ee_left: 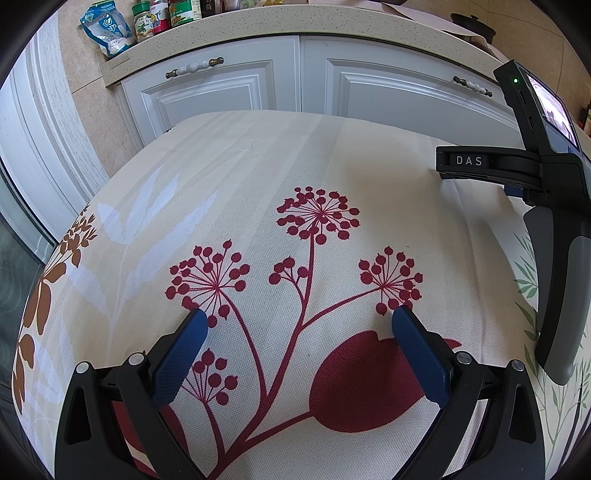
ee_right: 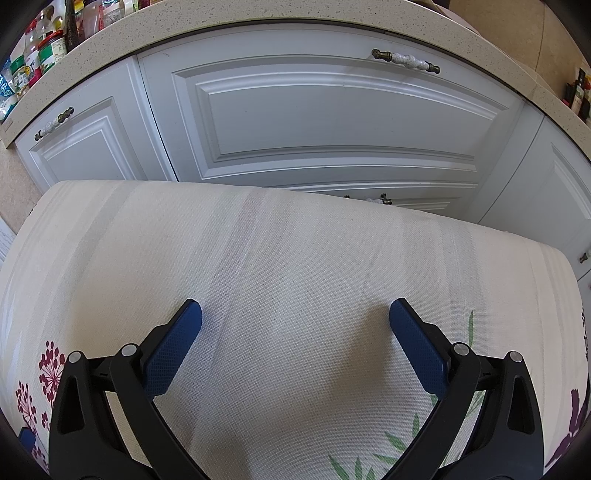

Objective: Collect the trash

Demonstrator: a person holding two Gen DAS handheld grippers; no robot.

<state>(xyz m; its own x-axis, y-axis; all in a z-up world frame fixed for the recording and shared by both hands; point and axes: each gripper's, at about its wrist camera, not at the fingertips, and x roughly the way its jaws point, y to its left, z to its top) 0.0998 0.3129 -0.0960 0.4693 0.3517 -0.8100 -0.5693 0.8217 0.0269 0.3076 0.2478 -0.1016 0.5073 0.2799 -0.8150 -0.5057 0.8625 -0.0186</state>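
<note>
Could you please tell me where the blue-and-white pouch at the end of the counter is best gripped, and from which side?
Pinch the flat upper part of the blue-and-white pouch, jaws across its thin faces. Come from the front or its left: a green-lidded jar crowds its right, and the crumpled body would likely buckle.

matt woven tablecloth (ee_left: 258, 177), glossy cabinet doors (ee_right: 332, 110)

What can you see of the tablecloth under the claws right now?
The tablecloth is cream woven fabric with pale vertical stripes, printed with dark red berry-head stems, brown leaves at its left edge and green leaves on the right. It lies flat and smooth, its far edge ending before the white cabinets. No trash shows on it. Both open claws, left and right, are over it.
</note>
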